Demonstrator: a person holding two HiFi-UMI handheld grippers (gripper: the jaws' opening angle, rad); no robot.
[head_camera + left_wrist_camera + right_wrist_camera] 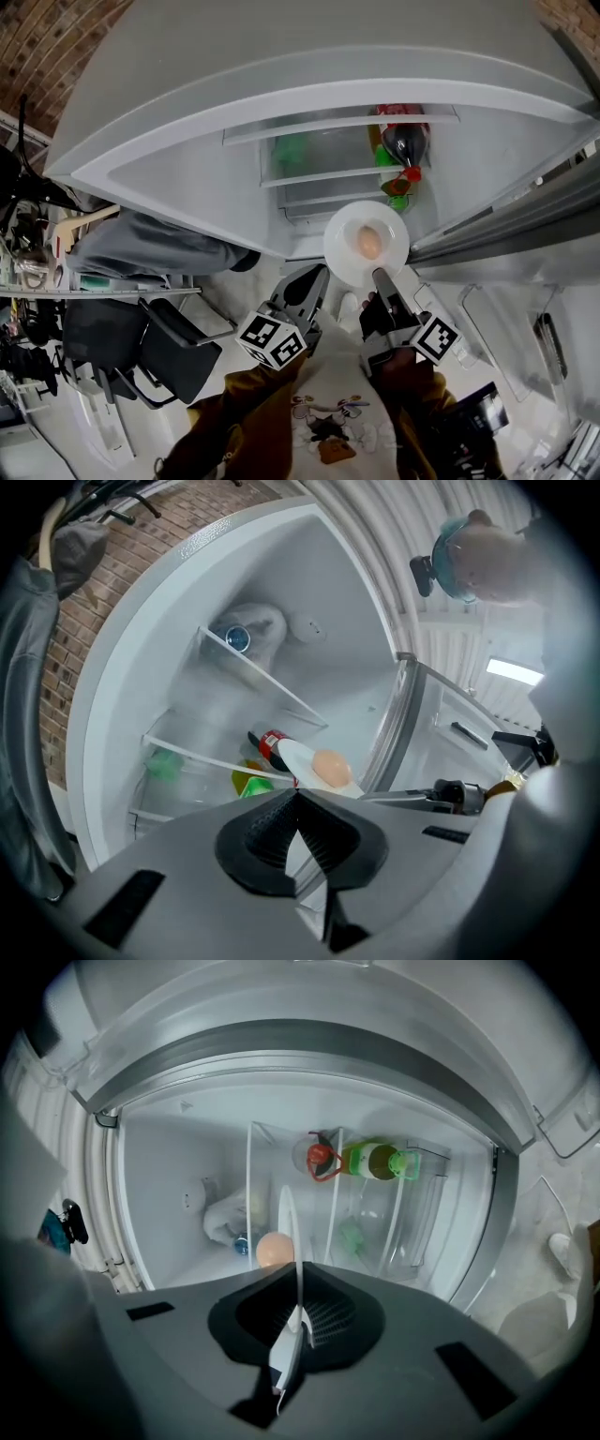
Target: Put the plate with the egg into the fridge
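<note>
1. Head view: plate (pixel 342 251) with egg (pixel 369 244) at its centre, held out at the mouth of the open fridge (pixel 187 178), not yet on any shelf. Pinched at the near right rim by the right hand-held gripper (pixel 382 277). Left hand-held gripper (pixel 317 274) just beside the near left rim, seemingly lending no grip.

2. Left gripper view: left hand-held gripper (pixel 298 797) clenched tip to tip, nothing visible between the jaws. Plate (pixel 292 755) and egg (pixel 330 767) just beyond and slightly right. Glass shelves (pixel 253 682) farther in.

3. Right gripper view: right hand-held gripper (pixel 298 1277) clamped on the plate's rim, with the plate (pixel 286 1211) seen edge-on and running straight away from the jaws. Egg (pixel 274 1249) sitting to one side of that line, bottle (pixel 370 1159) on a shelf deeper in. Fridge interior dead ahead of the gripped rim. Likely next: a straight push inward by the right hand alone, kept parallel to the shelves so the egg does not roll.
</note>
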